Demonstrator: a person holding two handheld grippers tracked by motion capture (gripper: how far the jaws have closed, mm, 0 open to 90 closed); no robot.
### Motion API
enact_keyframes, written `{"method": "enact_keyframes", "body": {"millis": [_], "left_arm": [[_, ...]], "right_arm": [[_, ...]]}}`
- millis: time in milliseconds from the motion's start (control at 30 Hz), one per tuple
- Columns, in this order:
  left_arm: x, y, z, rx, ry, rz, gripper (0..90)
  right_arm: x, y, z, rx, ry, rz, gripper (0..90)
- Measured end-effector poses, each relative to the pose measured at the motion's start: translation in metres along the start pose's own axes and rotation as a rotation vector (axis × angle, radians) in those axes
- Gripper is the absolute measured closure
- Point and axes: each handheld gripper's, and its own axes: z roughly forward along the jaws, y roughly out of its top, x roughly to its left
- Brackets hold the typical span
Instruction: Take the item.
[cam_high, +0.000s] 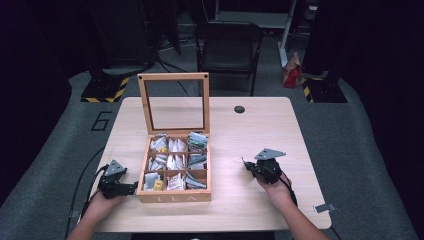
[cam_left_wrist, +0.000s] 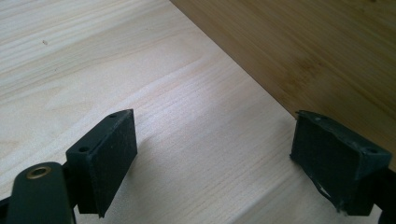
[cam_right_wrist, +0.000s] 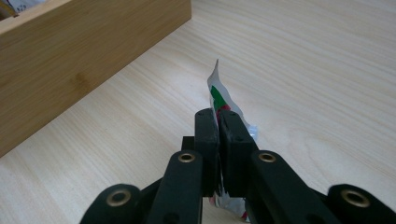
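Observation:
A wooden tea box with its glass lid standing open sits at the middle of the table; its compartments hold several tea bags. My left gripper rests on the table at the box's left front corner, jaws open and empty; the box wall lies just beyond its fingertips. My right gripper hovers right of the box, shut on a tea bag sachet, white with green and red print, which sticks out edge-on past the fingertips above the table.
The light wooden table has a small dark grommet near its far edge. A silver clip lies at the right front corner. A black chair stands behind the table, and a red bag sits on the floor.

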Motion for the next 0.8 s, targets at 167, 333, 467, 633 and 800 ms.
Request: {"method": "enact_keyframes", "body": {"millis": [167, 333, 467, 633, 800], "left_arm": [[0.0, 0.0, 0.0, -0.001, -0.002, -0.004, 13.8], [0.0, 0.0, 0.0, 0.005, -0.001, 0.004, 13.8], [0.0, 0.0, 0.0, 0.001, 0.0, 0.003, 13.8], [0.0, 0.0, 0.0, 0.004, -0.001, 0.003, 13.8], [0.0, 0.0, 0.0, 0.0, 0.0, 0.002, 13.8]], "right_arm": [[0.004, -0.001, 0.003, 0.008, 0.004, -0.002, 85.8], [0.006, -0.002, 0.006, 0.024, 0.023, -0.018, 81.9], [0.006, -0.003, 0.007, 0.021, 0.032, -0.01, 79.5], [0.008, -0.004, 0.009, 0.037, 0.044, -0.005, 72.8], [0.009, -0.004, 0.012, 0.047, 0.053, -0.009, 61.3]]}}
